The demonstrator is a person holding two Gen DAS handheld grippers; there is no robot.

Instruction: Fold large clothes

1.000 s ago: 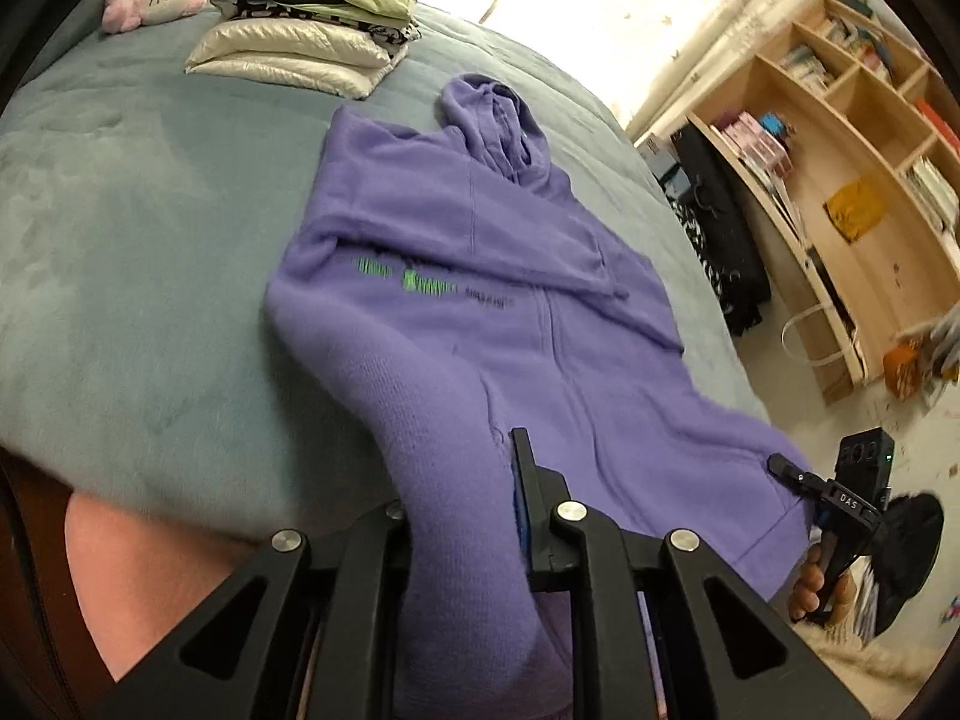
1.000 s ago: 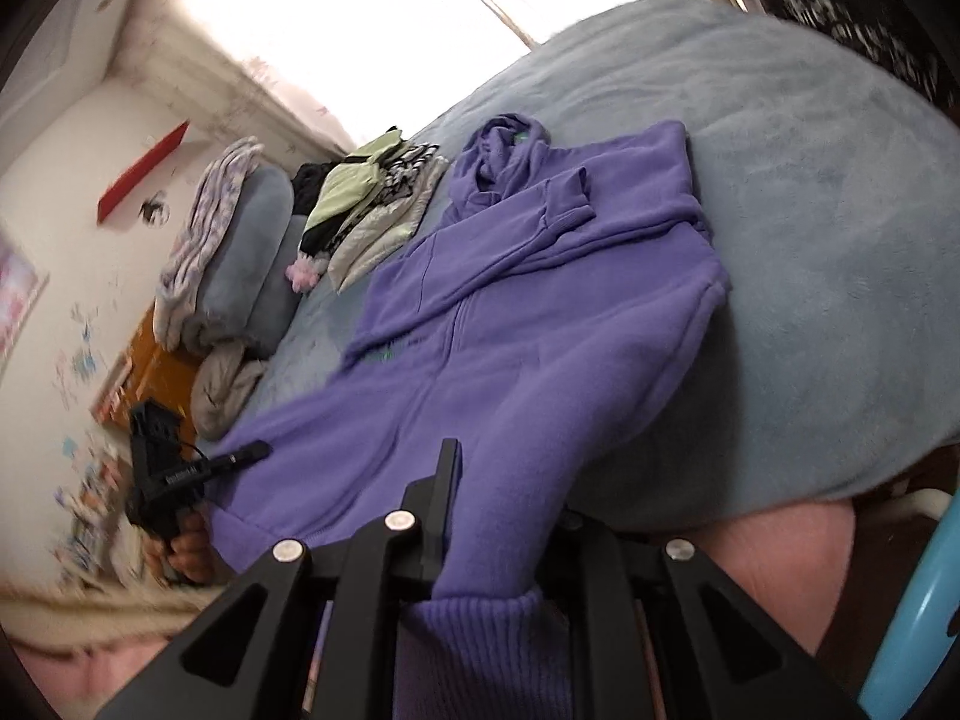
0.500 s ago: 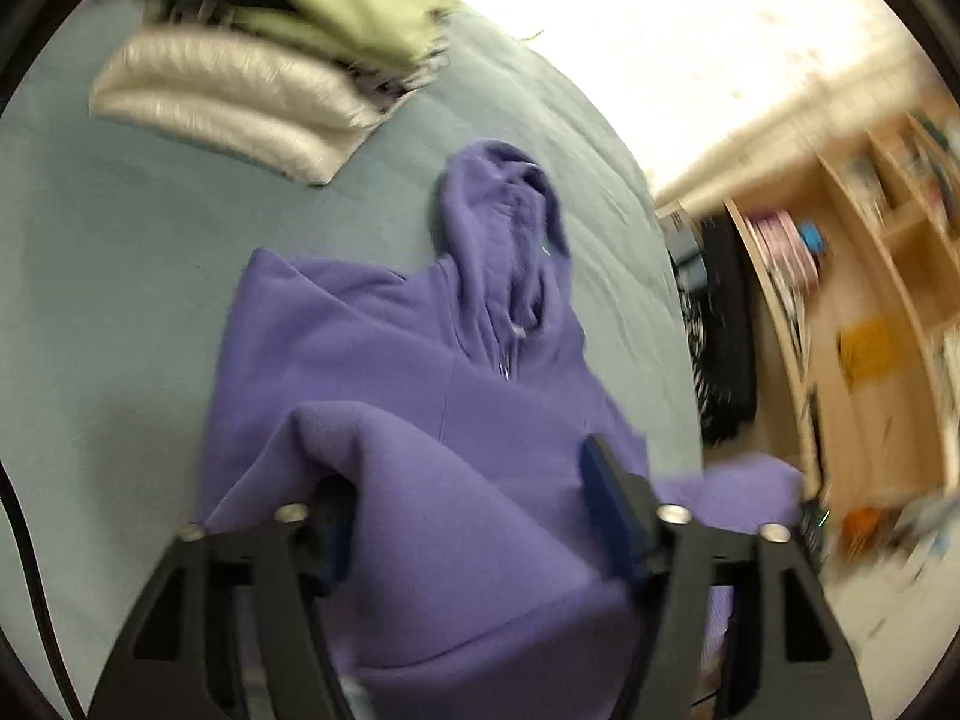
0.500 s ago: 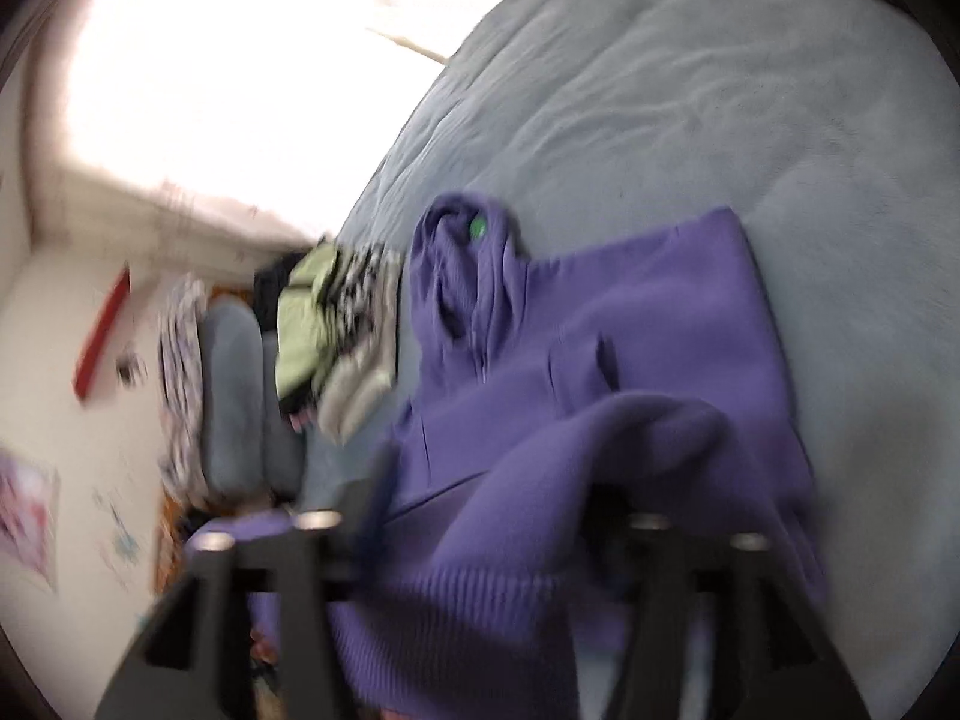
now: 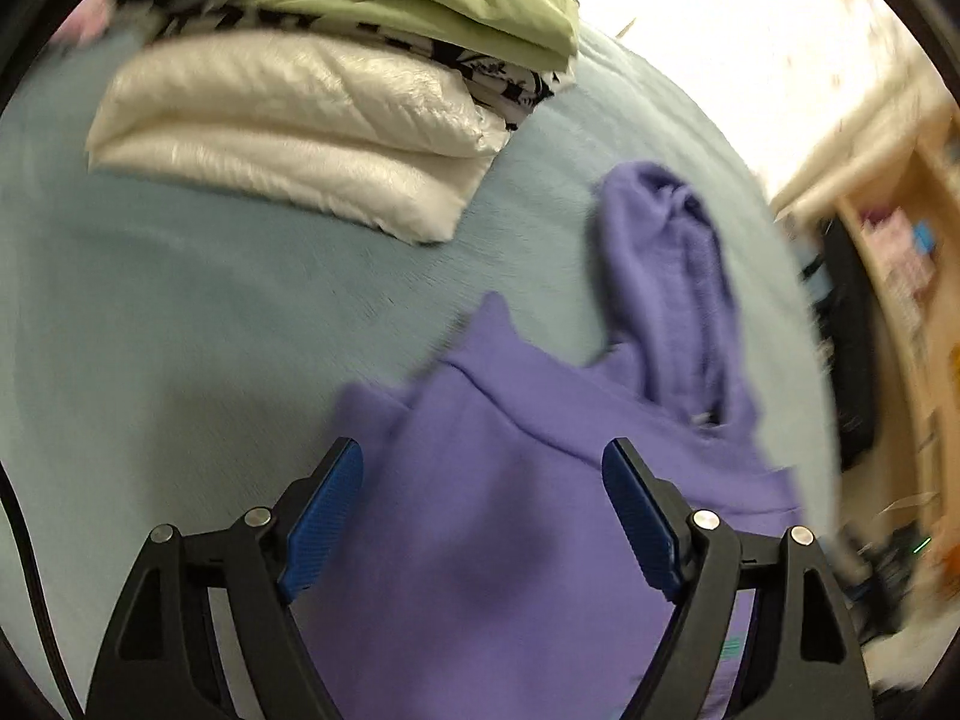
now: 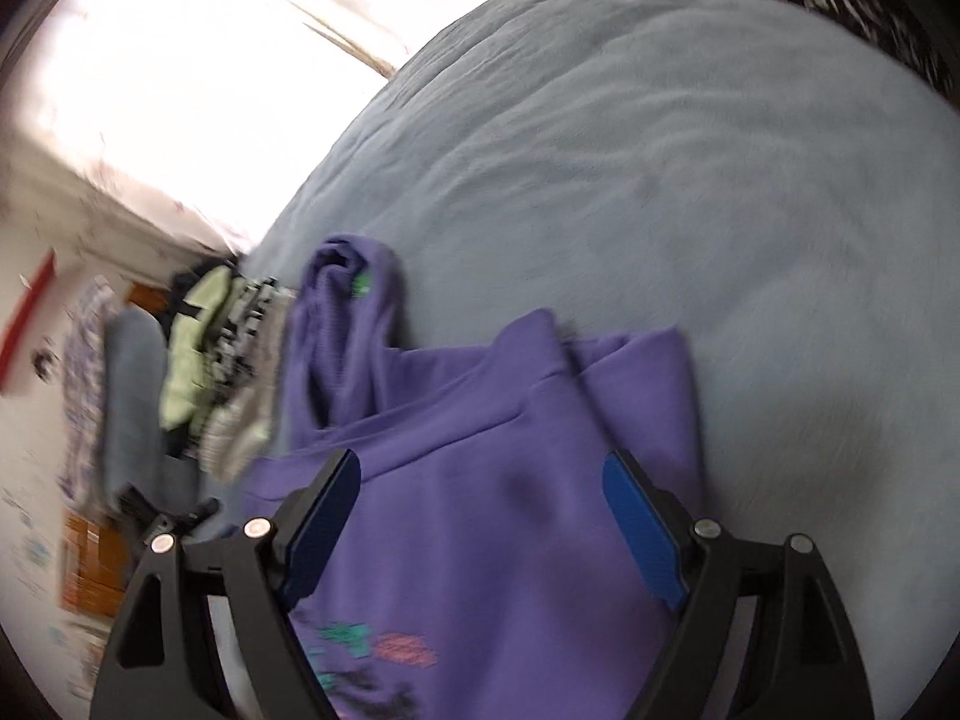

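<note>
- Both jaws had just been opening; left gripper [image 5: 483, 516] and right gripper [image 6: 480, 519] stood spread, nothing pinched.
- Hem released: hoodie [image 5: 522, 540] lay folded bottom-over-chest on the bed [image 5: 180, 330].
- Hood [image 6: 342, 324] not yet folded.

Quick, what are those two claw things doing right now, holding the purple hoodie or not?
Left gripper: open, just released, over the purple hoodie.
Right gripper: open, just released, holding nothing.

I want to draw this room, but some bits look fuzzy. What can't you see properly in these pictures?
- Shelf contents, left wrist view: smeared by motion blur.
- Print on purple hoodie, right wrist view: blurred, cut off by the right gripper.
- Hoodie's lower part, left wrist view: hidden behind the left gripper and bottom edge.
</note>
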